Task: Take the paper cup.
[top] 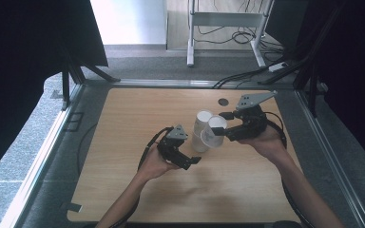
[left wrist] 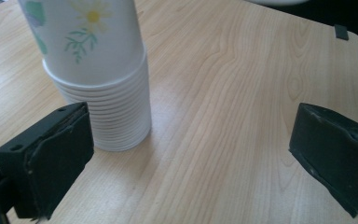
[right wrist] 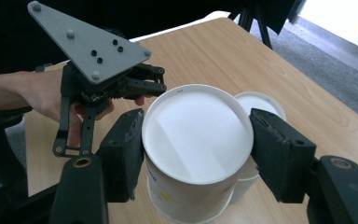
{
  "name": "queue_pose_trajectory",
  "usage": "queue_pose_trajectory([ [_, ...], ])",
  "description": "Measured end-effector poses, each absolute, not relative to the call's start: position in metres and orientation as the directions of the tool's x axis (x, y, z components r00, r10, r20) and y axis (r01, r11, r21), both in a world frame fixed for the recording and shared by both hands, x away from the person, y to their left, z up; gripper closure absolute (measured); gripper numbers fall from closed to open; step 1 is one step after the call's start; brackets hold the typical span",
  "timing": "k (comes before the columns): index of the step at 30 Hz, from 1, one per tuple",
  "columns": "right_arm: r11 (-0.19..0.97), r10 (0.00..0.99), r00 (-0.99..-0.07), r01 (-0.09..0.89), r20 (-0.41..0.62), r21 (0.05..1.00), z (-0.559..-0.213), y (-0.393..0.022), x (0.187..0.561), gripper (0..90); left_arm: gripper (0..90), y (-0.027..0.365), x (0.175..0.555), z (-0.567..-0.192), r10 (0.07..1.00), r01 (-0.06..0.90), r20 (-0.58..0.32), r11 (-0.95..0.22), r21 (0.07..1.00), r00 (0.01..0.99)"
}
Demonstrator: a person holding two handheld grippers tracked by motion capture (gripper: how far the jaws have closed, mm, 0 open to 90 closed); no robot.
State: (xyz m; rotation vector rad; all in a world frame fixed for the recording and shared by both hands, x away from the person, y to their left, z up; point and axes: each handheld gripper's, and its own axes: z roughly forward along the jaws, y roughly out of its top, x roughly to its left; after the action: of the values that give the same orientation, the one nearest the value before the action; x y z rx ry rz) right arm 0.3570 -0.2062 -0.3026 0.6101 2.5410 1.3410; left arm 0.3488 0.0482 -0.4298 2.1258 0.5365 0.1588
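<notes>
Two grippers work mid-table from above: my right gripper [top: 224,129] carries a paper cup [top: 215,133] beside the cup stack [top: 200,133]; my left gripper [top: 183,159] waits just beside it. Left gripper view: jaws wide, empty, the stack standing ahead on the table [left wrist: 242,93]. Right gripper view: jaws clamp the cup's walls; I'd squeeze lightly to avoid crushing it.

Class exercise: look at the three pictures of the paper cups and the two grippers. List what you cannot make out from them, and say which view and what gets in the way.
- Stack of cups: top cut off by the left gripper view's upper edge.
- Held cup: printed side mostly hidden by the right gripper's jaws; bottom cut off by the lower edge.
- Second cup behind it: largely hidden.
- Cups' print: too small in the high view.
</notes>
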Motion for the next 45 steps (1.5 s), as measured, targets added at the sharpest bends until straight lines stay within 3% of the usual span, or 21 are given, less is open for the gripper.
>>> queue_pose_trajectory([
  [15,0.509,0.409,-0.912,0.265,0.04,0.819,-0.34,-0.199,0.344,37.7,1.0,0.033,0.339,-0.439,0.385,0.278,-0.08,-0.492,0.825,0.92],
  [29,0.514,0.378,-0.923,0.273,0.071,0.813,-0.36,-0.185,0.342,37.7,7.7,0.024,0.338,-0.452,0.349,0.248,-0.075,-0.482,0.841,0.934],
  [45,0.518,0.37,-0.926,0.274,0.077,0.81,-0.365,-0.185,0.343,37.3,37.9,0.033,0.339,-0.457,0.335,0.244,-0.086,-0.464,0.852,0.938],
])
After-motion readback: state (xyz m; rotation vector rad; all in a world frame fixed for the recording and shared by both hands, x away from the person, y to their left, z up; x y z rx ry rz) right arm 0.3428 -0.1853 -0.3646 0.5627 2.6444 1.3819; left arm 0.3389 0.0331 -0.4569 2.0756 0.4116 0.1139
